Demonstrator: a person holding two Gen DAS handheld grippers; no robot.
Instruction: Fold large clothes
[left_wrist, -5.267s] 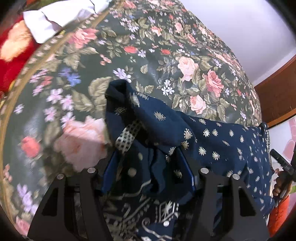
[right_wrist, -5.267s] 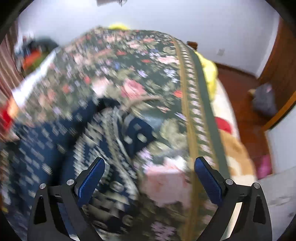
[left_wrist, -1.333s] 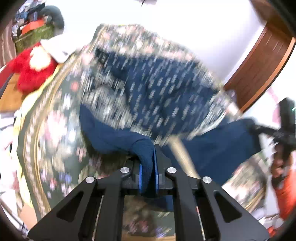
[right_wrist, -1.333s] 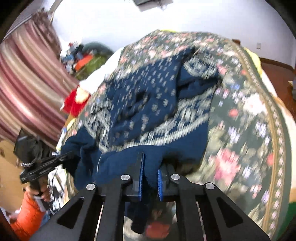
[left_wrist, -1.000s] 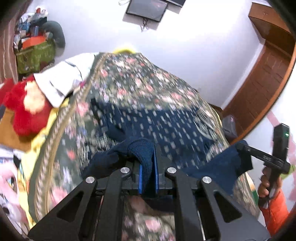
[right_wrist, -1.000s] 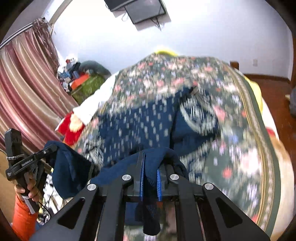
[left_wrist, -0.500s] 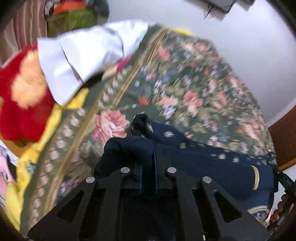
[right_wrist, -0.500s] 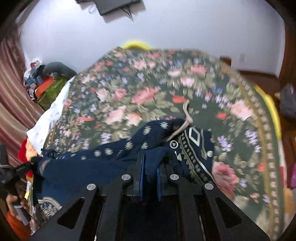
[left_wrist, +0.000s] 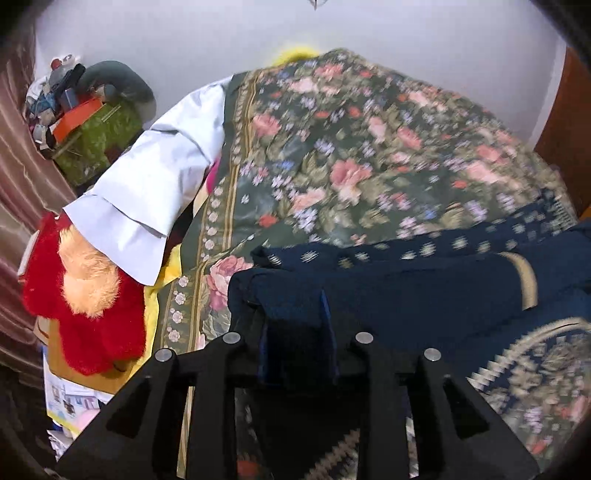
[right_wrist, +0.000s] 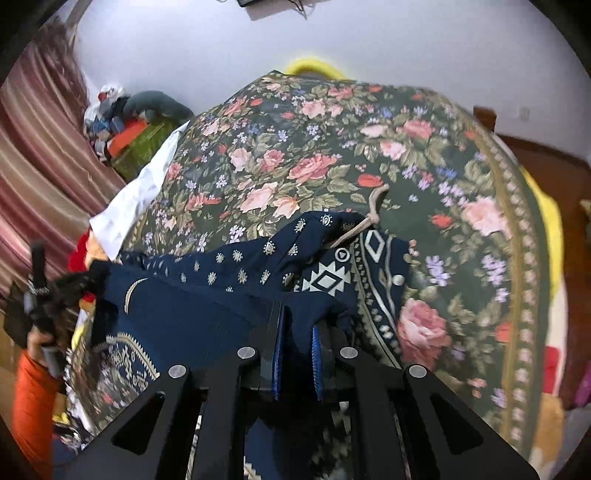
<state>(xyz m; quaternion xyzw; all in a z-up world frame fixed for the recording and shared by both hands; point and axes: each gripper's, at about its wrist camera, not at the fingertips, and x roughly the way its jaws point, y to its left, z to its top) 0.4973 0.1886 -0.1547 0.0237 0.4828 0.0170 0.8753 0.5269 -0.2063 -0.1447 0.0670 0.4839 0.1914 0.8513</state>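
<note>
1. Gripping a thick fold of the navy garment (left_wrist: 424, 291), the left tongs (left_wrist: 295, 332) are drawn narrow, with dark cloth bunched between the blue-padded fingers (left_wrist: 327, 321).
2. The right tongs (right_wrist: 297, 350) are likewise pinched on a fold of the same navy garment (right_wrist: 207, 306), the blue pads (right_wrist: 277, 354) pressing the cloth from both sides.
3. The garment lies across the near part of the bed, on a dark floral bedspread (right_wrist: 314, 162); its upper layer carries small pale dotted motifs, and a band of pale geometric pattern (right_wrist: 328, 280) shows just right of the fold.
4. A beige drawstring (right_wrist: 369, 218) trails from the garment's far edge onto the bedspread.
5. In the right wrist view the left hand (right_wrist: 40, 332), in an orange sleeve, holds its tool at the garment's left edge.
6. Beside the bed's left side sit a red plush toy (left_wrist: 88, 302) and a pale blue cloth (left_wrist: 155, 177), the cloth overlapping the toy's top.
7. A green box (left_wrist: 99, 140) piled with clutter stands against the far wall.
</note>
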